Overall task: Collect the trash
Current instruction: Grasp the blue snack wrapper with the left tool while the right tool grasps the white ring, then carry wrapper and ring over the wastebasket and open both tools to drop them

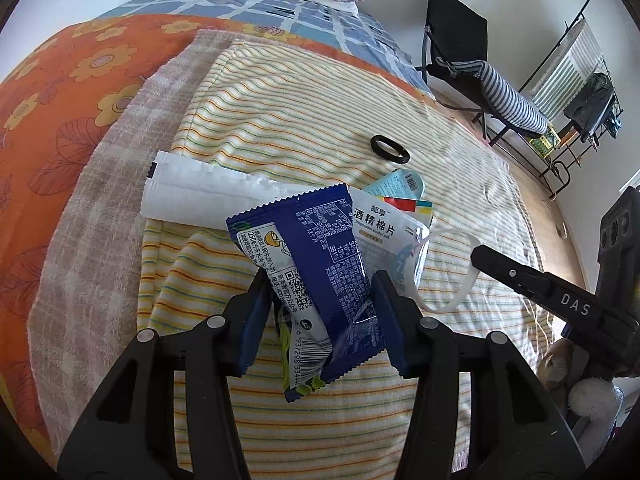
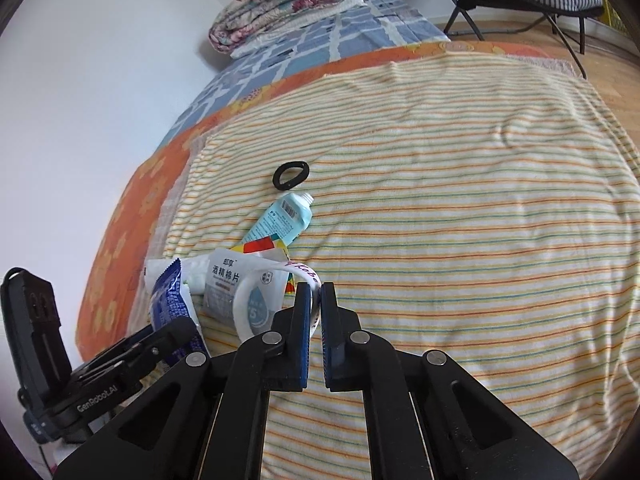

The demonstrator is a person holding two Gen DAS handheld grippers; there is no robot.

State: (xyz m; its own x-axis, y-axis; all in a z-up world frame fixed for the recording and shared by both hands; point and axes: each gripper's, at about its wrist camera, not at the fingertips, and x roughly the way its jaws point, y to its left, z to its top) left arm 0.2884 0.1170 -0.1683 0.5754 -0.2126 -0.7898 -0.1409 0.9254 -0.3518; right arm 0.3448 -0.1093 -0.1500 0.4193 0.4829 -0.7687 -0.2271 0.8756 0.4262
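Note:
My left gripper (image 1: 320, 280) stands with its jaws around a blue snack wrapper (image 1: 316, 248); it shows in the right wrist view (image 2: 172, 300) too. Whether the pads press it is unclear. Under it lie a white alcohol-pad pouch (image 1: 384, 224), a white rolled packet (image 1: 208, 196) and a light-blue tube (image 2: 284, 220). My right gripper (image 2: 316, 300) is shut on a white wristband (image 2: 280, 280); its loop shows in the left wrist view (image 1: 448, 272). All lie on a striped towel (image 2: 460, 208) on the bed.
A black hair ring (image 1: 390, 149) lies on the towel beyond the pile, also in the right wrist view (image 2: 291, 174). Folded quilts (image 2: 280, 4) sit at the bed's head. A folding chair (image 1: 472, 64) and a rack (image 1: 576, 92) stand on the wooden floor to the right.

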